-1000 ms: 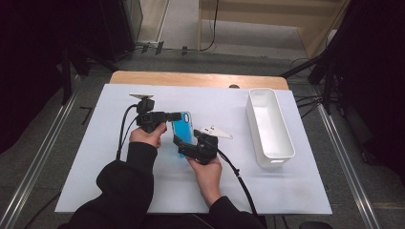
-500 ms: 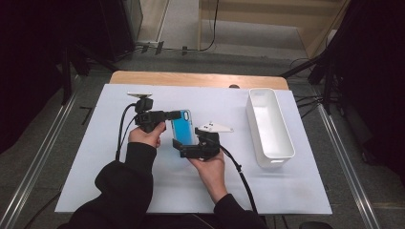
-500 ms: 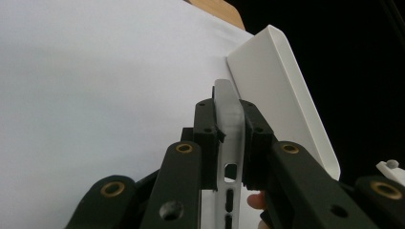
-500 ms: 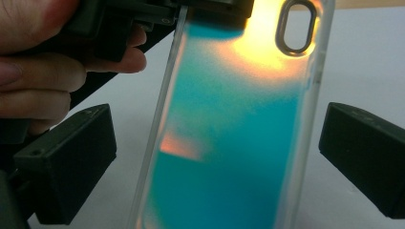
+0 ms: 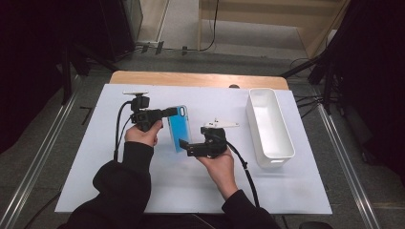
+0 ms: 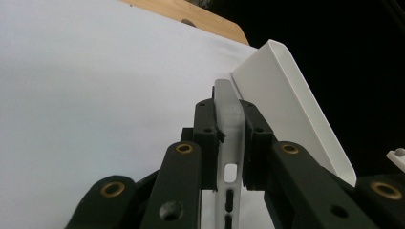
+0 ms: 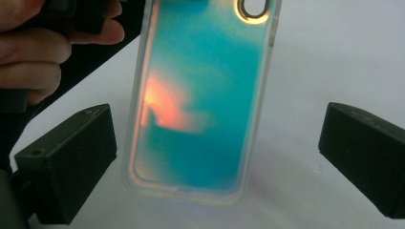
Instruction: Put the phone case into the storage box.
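Left tool (image 6: 229,143) clamping phone case (image 6: 228,119), right tool (image 7: 215,157) wide open

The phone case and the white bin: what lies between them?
In the high view, between the phone case and the white bin sits the right gripper over white sheet.

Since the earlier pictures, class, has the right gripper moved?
Yes. The right gripper has let go of the blue phone case and drawn back slightly toward the white plastic bin, jaws just opened.

Phone case (image 5: 179,128) iridescent teal with orange-pink patch; bin (image 5: 269,125) white; claws black.
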The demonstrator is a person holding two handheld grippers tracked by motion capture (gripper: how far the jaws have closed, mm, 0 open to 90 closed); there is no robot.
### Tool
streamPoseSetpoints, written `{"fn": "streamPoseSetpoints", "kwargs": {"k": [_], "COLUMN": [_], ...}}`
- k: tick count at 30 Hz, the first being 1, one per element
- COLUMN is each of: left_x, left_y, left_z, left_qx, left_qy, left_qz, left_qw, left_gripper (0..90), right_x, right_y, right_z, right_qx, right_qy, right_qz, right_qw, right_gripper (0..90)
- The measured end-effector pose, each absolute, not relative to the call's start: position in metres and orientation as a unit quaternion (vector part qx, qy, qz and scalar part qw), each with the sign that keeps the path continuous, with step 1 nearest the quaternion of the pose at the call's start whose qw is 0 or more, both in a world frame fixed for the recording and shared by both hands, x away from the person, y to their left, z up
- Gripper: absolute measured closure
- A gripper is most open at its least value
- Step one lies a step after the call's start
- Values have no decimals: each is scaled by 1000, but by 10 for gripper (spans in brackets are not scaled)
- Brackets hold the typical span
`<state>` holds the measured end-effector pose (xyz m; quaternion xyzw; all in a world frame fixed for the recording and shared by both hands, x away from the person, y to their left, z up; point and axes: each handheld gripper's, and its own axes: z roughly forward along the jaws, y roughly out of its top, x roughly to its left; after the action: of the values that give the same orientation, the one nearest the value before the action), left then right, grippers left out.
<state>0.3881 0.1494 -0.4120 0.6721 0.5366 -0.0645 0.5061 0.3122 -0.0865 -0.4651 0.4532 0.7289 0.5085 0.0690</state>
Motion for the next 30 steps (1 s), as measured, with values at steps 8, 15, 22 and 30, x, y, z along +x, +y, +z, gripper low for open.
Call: {"fn": "streamPoseSetpoints", "kwargs": {"k": [8,15,22,30], "left_x": [383,380,373,367], "left_y": [148,149,148,148], "left_z": [-408,-405,-405,-407], "left_qx": [683,687,697,696], "left_qy": [512,499,479,467], "left_qz": [-30,-9,19,26], "left_qw": [520,528,533,545], "left_gripper": [791,791,791,791], "right_x": [307,300,291,280], "right_y": [-101,-113,-125,-134], "right_z": [-458,-455,-446,-447], "right_qx": [426,404,382,374], "right_qy": [755,771,784,790], "right_qz": [495,491,486,480], "right_qw": [50,39,62,69], "right_gripper": [0,0,0,0]}}
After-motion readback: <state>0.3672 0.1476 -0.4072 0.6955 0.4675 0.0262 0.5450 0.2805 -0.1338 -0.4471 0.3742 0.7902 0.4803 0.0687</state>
